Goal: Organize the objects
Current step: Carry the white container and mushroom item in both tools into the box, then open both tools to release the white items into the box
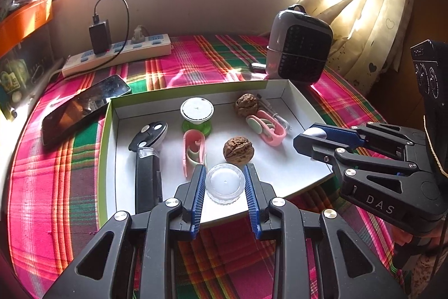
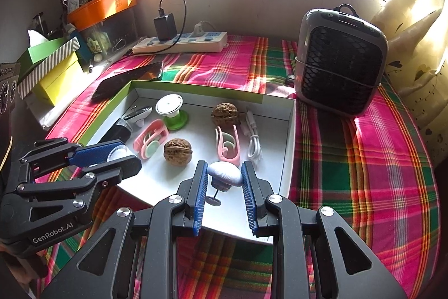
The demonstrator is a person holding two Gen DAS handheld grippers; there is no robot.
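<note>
A shallow white box with green rim (image 1: pixel 107 131) (image 2: pixel 289 147) lies on the plaid cloth. My left gripper (image 1: pixel 225 184) is shut on a clear round plastic lid (image 1: pixel 225 182) held over the box's near edge; it also shows in the right wrist view (image 2: pixel 119 153). My right gripper (image 2: pixel 224 177) is shut on a pale lavender mushroom-shaped object (image 2: pixel 225 173), seen from the left as (image 1: pixel 315 132), above the box's near right part. Inside lie two walnuts (image 1: pixel 238 151) (image 1: pixel 246 104), two pink clips (image 1: pixel 193 150) (image 1: pixel 267 128), a green-based spool (image 1: pixel 196 114) and a black tool (image 1: pixel 148 159).
A black phone (image 1: pixel 84 105) lies left of the box. A white power strip with a charger (image 1: pixel 117 52) sits at the back. A grey heater (image 2: pixel 340 60) stands back right. A white cable (image 2: pixel 253 142) lies in the box. Boxes (image 2: pixel 50 69) are stacked far left.
</note>
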